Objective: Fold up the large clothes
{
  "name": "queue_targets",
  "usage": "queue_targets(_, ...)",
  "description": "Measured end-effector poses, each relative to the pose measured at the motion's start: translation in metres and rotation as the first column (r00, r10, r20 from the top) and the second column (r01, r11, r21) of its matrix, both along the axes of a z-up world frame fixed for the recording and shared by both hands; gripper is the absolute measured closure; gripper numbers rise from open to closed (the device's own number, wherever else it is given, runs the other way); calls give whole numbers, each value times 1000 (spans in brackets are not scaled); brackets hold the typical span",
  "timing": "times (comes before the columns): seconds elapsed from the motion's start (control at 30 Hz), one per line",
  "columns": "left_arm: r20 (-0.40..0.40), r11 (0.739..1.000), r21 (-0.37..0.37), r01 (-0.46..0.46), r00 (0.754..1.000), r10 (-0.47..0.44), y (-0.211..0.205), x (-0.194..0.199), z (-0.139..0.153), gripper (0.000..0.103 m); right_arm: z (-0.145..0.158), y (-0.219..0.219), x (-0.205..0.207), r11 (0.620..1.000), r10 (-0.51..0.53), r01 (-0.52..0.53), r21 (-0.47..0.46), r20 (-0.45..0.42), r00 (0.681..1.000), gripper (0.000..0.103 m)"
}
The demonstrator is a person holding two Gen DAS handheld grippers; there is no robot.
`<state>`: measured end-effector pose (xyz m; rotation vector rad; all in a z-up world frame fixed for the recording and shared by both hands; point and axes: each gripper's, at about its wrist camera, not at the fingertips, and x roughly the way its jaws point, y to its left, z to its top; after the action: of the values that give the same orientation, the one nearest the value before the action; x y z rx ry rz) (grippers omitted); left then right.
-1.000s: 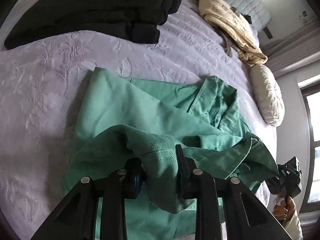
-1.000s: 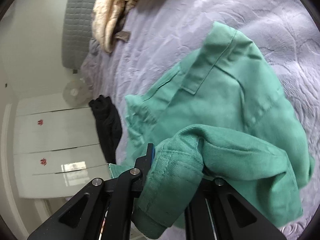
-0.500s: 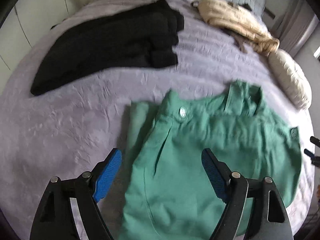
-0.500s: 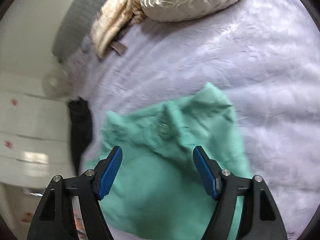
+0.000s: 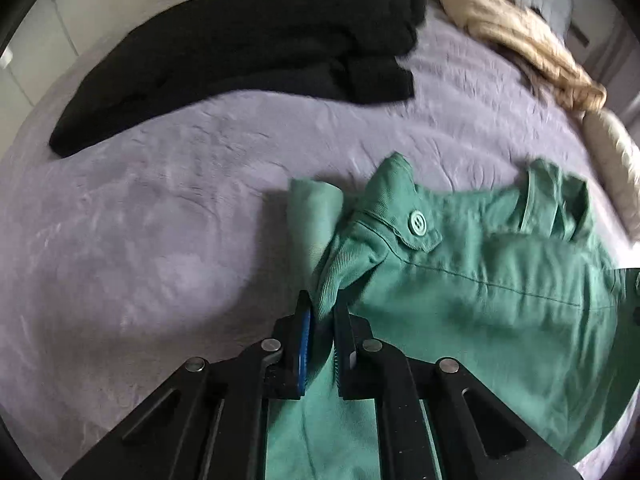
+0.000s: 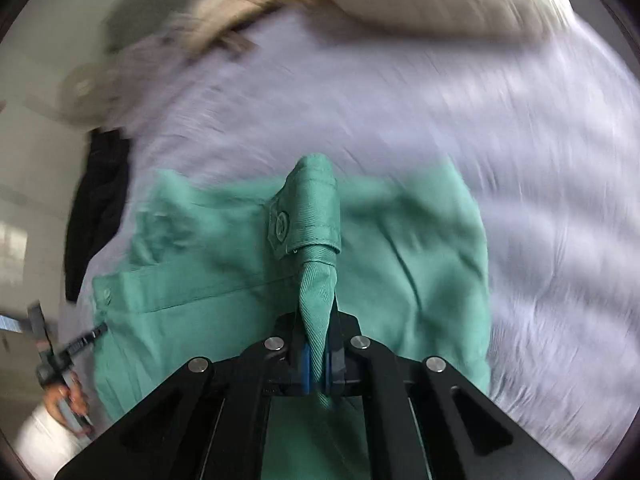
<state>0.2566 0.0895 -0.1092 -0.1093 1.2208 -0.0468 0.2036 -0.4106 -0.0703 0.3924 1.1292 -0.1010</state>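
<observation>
A green jacket [image 5: 500,304] lies partly folded on the lilac bedspread [image 5: 160,216]. My left gripper [image 5: 322,312] is shut on a pinch of its green cloth just below a buttoned tab [image 5: 416,226]. In the right wrist view my right gripper [image 6: 318,336] is shut on another buttoned tab of the same green jacket [image 6: 420,248], which rises in a ridge from the jaws. The left gripper [image 6: 84,340] also shows at the left edge of the right wrist view, held in a hand.
A folded black garment [image 5: 248,44] lies at the back of the bed, also seen in the right wrist view [image 6: 96,208]. A beige garment [image 5: 520,36] and a cream pillow [image 5: 616,156] lie at the back right. White cupboards stand beyond the bed.
Both grippers let go of the jacket and opened over it, then came down and shut on its buttoned tabs. The jacket now lies flatter on the bed.
</observation>
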Motion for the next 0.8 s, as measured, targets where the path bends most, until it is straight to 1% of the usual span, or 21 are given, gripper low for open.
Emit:
queue_targets(0.03,-2,1000,-3,6,1000,-6,2,0,-2,92,2,-1,2,1000,8,-8,-9,2,1000,98)
queue_targets(0.07,-10,1000,12,14,1000,-14,3,0,-6,92,-2,-5,6,1000,3,-4,-16,-14,1000,98)
queue_targets(0.1,-15,1000,21,16,1000,-16,3,1,-8,92,-11,-11,10,999,-21,19,-33,-44,999,98)
queue_targets(0.13,-17,999,30,15,1000,-15,2,1,-11,92,-23,-17,13,999,-45,42,-30,-82,996,98)
queue_targets(0.17,-19,999,37,10,1000,-9,2,1,-11,91,-37,-23,13,998,-65,65,-8,-118,991,97)
queue_targets(0.2,-19,999,42,-2,1000,3,2,1,-10,87,-45,-26,10,996,-87,88,2,-137,987,95)
queue_targets(0.23,-20,999,50,-12,1000,13,2,1,-8,82,-47,-28,8,994,-105,107,12,-135,985,91)
queue_targets(0.27,-20,997,77,-19,1000,20,3,-1,-4,67,-46,-30,2,992,-122,127,28,-123,985,87)
queue_targets(0.3,-8,995,103,-17,1000,18,2,-3,1,42,-43,-32,-4,989,-142,147,30,-122,982,83)
queue_targets(0.33,12,993,121,-11,1000,10,4,-7,8,30,-39,-34,-9,987,-152,156,24,-126,980,71)
queue_targets(0.37,50,991,135,0,999,-7,7,-15,18,20,-32,-34,-16,987,-159,162,14,-125,979,64)
queue_targets(0.4,66,991,134,16,997,-25,11,-21,25,20,-23,-34,-25,986,-164,166,14,-116,980,61)
queue_targets(0.43,62,992,122,35,997,-43,15,-27,30,20,-14,-32,-37,985,-165,168,34,-96,982,58)
queue_targets(0.47,52,993,102,51,997,-57,19,-32,33,20,-7,-30,-43,984,-164,169,54,-81,983,52)
queue_targets(0.53,15,996,32,79,997,-79,32,-49,37,20,8,-19,-71,978,-165,170,121,-50,985,45)
queue_targets(0.6,-22,996,-5,90,996,-90,40,-65,34,20,12,-4,-95,963,-165,171,210,-44,985,45)
queue_targets(0.63,-39,995,-22,98,994,-99,42,-75,31,20,11,5,-110,950,-169,176,259,-52,984,44)
queue_targets(0.67,-49,994,-31,105,993,-106,44,-83,29,20,7,13,-120,937,-172,184,296,-65,983,41)
queue_targets(0.73,-76,992,-51,117,990,-121,40,-97,18,20,-7,28,-145,907,-188,220,358,-121,975,40)
queue_targets(0.8,-109,989,-83,119,986,-128,38,-106,7,20,-27,37,-170,869,-231,290,402,-190,954,40)
